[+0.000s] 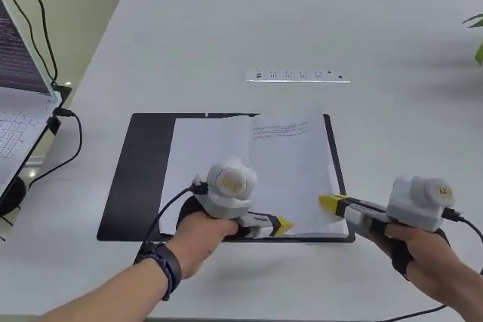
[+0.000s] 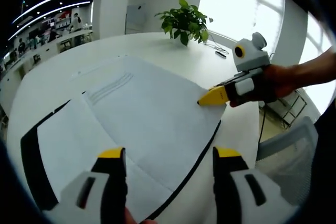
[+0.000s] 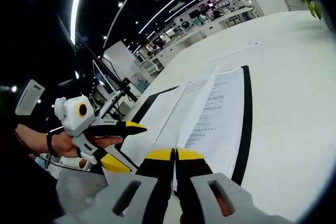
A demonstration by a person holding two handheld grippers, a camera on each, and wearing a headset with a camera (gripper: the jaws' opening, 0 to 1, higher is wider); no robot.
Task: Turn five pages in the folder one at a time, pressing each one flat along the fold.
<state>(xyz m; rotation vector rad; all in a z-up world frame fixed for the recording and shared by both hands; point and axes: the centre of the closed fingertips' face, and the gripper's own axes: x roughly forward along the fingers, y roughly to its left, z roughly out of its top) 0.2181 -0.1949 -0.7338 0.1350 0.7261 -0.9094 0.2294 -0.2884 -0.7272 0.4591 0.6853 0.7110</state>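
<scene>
Folder (image 1: 139, 179) lies open, 1 page (image 3: 195, 103) lifted, pinched by the right hand-held gripper (image 3: 175, 153); left hand-held gripper (image 2: 167, 153) open.

Left tool (image 2: 169, 153) spread apart, right tool (image 3: 175, 154) pinched closed.

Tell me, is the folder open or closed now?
Open. The folder lies spread flat on the table, and one page rises from its right half, partly turned.

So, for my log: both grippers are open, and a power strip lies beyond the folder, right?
Only the left gripper is open; the right gripper view shows the right gripper shut. The power strip does lie beyond the folder.
</scene>
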